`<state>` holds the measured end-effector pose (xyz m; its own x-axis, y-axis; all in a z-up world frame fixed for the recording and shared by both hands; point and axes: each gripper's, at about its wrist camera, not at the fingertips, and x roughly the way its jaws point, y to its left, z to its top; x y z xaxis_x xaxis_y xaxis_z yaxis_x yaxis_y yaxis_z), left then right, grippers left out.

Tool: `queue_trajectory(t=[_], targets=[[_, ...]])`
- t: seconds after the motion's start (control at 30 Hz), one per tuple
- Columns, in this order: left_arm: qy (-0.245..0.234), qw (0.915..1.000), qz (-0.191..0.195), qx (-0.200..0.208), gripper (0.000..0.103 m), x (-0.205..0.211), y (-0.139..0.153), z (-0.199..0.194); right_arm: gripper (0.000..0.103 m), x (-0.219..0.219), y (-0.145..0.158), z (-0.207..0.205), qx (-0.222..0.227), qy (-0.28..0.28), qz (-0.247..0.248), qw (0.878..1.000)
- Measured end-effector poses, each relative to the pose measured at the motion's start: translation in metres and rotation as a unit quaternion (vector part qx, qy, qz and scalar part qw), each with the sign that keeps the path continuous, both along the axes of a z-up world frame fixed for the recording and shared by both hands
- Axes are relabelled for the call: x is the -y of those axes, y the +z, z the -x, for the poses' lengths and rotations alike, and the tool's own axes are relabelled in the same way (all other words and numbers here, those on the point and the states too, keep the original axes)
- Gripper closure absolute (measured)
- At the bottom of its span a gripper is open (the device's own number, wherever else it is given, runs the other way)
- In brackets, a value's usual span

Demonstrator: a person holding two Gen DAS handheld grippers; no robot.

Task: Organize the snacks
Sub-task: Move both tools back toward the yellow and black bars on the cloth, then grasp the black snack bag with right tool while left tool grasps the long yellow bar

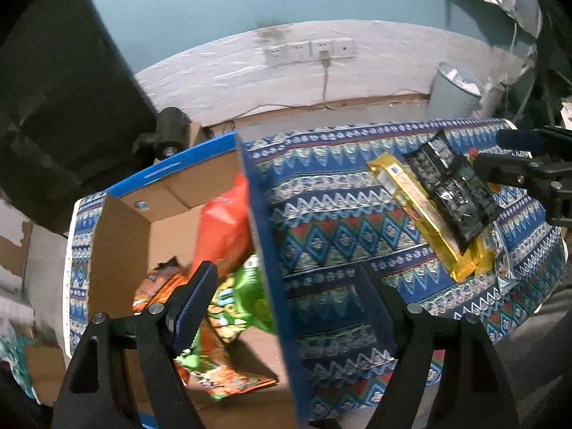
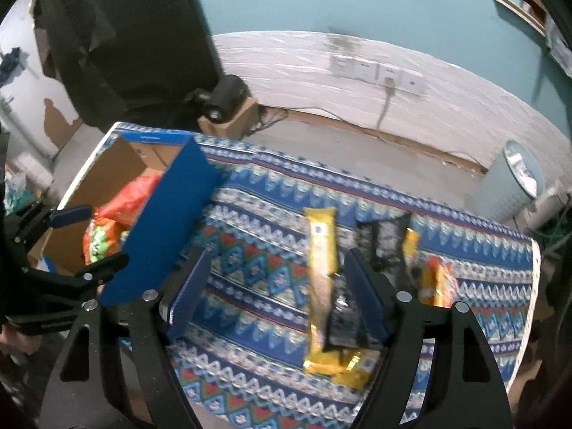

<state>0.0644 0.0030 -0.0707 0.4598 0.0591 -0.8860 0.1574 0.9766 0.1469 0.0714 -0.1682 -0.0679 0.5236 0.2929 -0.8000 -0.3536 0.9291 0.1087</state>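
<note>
A blue cardboard box (image 1: 271,250) stands open on the left of the patterned table; it also shows in the right wrist view (image 2: 171,228). Inside lie an orange bag (image 1: 223,228) and a green snack bag (image 1: 246,296). My left gripper (image 1: 286,304) is open and empty, straddling the box's right wall. On the cloth to the right lie a yellow snack pack (image 2: 321,268) and a black snack pack (image 2: 382,243). My right gripper (image 2: 275,296) is open and empty, just above the yellow pack.
The table (image 2: 464,236) carries a blue patterned cloth. More small yellow and orange packets (image 2: 434,279) lie at its right end. A grey bin (image 2: 514,178) stands on the floor behind. A dark chair (image 2: 125,35) stands behind the box.
</note>
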Motion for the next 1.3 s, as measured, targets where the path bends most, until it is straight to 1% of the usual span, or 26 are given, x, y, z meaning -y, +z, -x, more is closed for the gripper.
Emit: queue_trajectory(t=[0.13, 0.27, 0.47, 0.57, 0.8, 0.9, 1.07, 1.13, 1.17, 1.2, 1.3], targets=[[-0.011, 0.9999, -0.002, -0.013, 0.023, 0.017, -0.007, -0.005, 0.024, 0.025, -0.012, 0.0, -0.012, -0.019, 0.005, 1.0], [-0.023, 0.9993, -0.003, -0.028, 0.023, 0.035, -0.019, -0.01, 0.024, 0.04, -0.031, -0.002, -0.023, -0.034, 0.025, 0.999], [-0.032, 0.9978, -0.038, -0.044, 0.023, 0.049, -0.045, -0.022, 0.024, 0.054, -0.069, -0.011, -0.053, -0.046, 0.048, 0.996], [-0.033, 0.9971, -0.048, -0.048, 0.023, 0.052, -0.057, -0.029, 0.024, 0.054, -0.085, -0.017, -0.063, -0.046, 0.061, 0.995], [-0.026, 0.9965, -0.044, -0.066, 0.023, 0.055, -0.083, -0.044, 0.024, 0.043, -0.107, -0.024, -0.077, -0.04, 0.104, 0.991], [-0.023, 0.996, -0.051, -0.07, 0.023, 0.057, -0.091, -0.05, 0.024, 0.036, -0.117, -0.028, -0.081, -0.035, 0.127, 0.988], [-0.019, 0.9954, -0.034, -0.088, 0.023, 0.062, -0.099, -0.057, 0.025, 0.033, -0.134, -0.03, -0.088, -0.026, 0.159, 0.983], [-0.02, 0.9953, -0.036, -0.087, 0.023, 0.066, -0.099, -0.059, 0.033, 0.036, -0.134, -0.029, -0.086, -0.025, 0.149, 0.985], [-0.02, 0.9953, -0.036, -0.087, 0.023, 0.067, -0.099, -0.06, 0.04, 0.04, -0.133, -0.029, -0.089, -0.025, 0.139, 0.986], [-0.02, 0.9954, -0.035, -0.087, 0.023, 0.069, -0.099, -0.06, 0.045, 0.042, -0.132, -0.029, -0.09, -0.025, 0.134, 0.987], [-0.018, 0.9954, -0.024, -0.091, 0.023, 0.073, -0.098, -0.063, 0.045, 0.049, -0.129, -0.03, -0.091, -0.031, 0.123, 0.988]])
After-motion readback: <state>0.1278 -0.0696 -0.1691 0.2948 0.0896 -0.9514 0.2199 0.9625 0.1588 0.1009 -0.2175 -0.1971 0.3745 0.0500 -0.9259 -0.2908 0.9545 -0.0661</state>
